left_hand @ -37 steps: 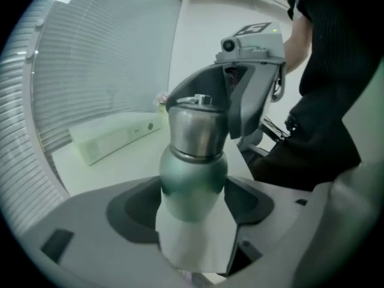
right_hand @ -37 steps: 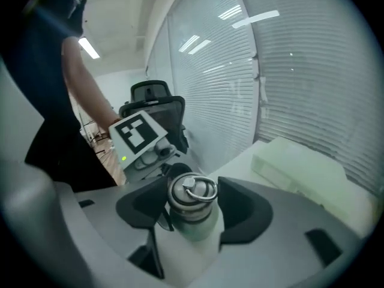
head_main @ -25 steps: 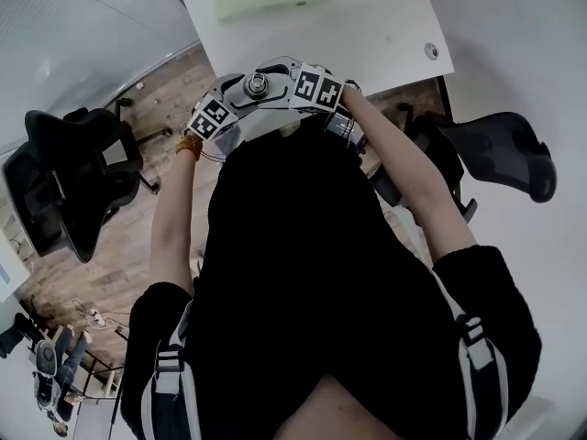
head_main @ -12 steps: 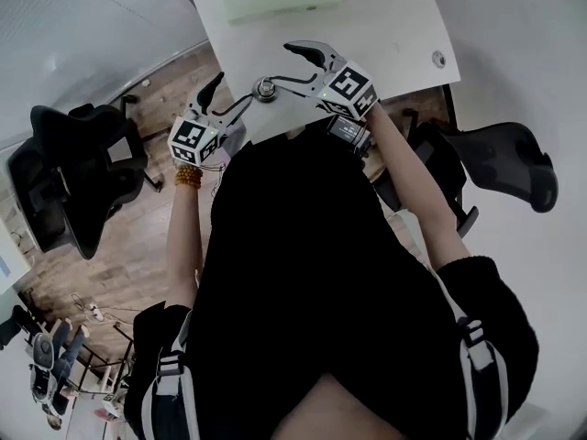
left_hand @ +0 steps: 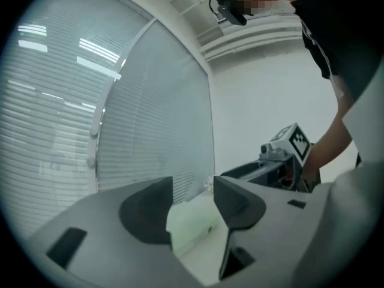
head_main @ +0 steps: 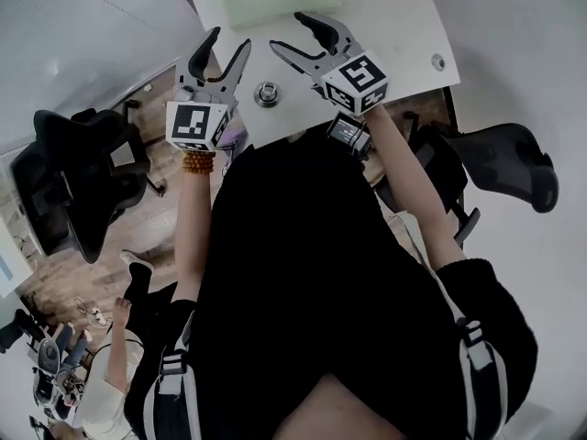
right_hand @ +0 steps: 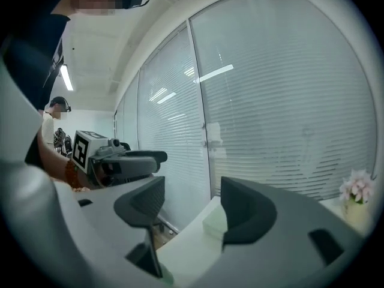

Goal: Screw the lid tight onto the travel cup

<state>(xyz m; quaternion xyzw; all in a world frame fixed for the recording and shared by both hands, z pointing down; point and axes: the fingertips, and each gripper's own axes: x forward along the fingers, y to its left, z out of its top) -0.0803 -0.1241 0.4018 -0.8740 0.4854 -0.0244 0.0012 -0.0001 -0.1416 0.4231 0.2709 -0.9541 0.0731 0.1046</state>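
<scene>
Left gripper (head_main: 229, 40) half-open, right gripper (head_main: 292, 31) wide, both empty, jaws of each just narrowing; one travel cup (head_main: 267, 93) stands on the table (head_main: 394, 39) between the two.

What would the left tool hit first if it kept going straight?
Probably the pale green box on the table, though the left tool might pass above. Its jaws, empty, have just been closing partway.
</scene>
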